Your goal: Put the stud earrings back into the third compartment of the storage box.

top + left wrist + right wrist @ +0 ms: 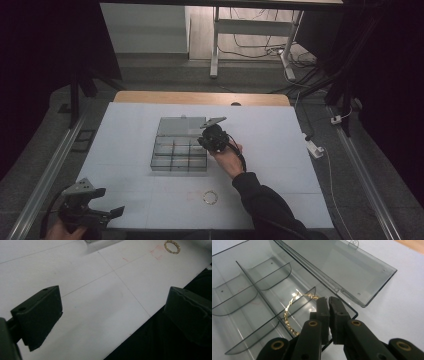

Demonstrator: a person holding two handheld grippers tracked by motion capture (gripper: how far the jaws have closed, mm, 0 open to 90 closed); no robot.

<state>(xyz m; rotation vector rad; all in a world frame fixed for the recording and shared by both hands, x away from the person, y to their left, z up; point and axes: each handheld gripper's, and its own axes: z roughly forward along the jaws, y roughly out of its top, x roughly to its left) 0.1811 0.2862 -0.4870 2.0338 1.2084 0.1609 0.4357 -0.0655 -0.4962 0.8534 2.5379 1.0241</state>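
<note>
Overhead, the high view is showing a white table (280, 150) with a clear smoke-grey compartment box (179, 152) lying near its centre, lid open toward twelve o'clock. The right tongs (209, 141) are reaching over the box's three o'clock edge, held by the person's right hand (227, 159). The left tongs (102, 212) are waiting at the table's seven o'clock corner. A second gold chain ring (210, 197) is lying on the table at about five o'clock from the box, well apart from it.

Next, the left gripper view is looking along the left tongs (112, 315), whose jaws are standing wide apart with nothing between them. The gold ring (172, 246) is sitting at one o'clock, just beside a faint red square mark (157, 252).

Finally, the right gripper view is showing the right tongs (328, 303) nearly pressed together, pinching a gold chain bracelet (288, 315) at its upper end. The bracelet is hanging in a twisted, glinting arc over a compartment on the lid side of the box (242, 297), draping across a curved divider (294, 307).

Judging from this, the step is lowering the bracelet into one compartment. Doing it well probably means keeping the grip steady, shifting so the whole chain is clearing the divider, then loosening the jaws only when the links are resting on the floor.
</note>
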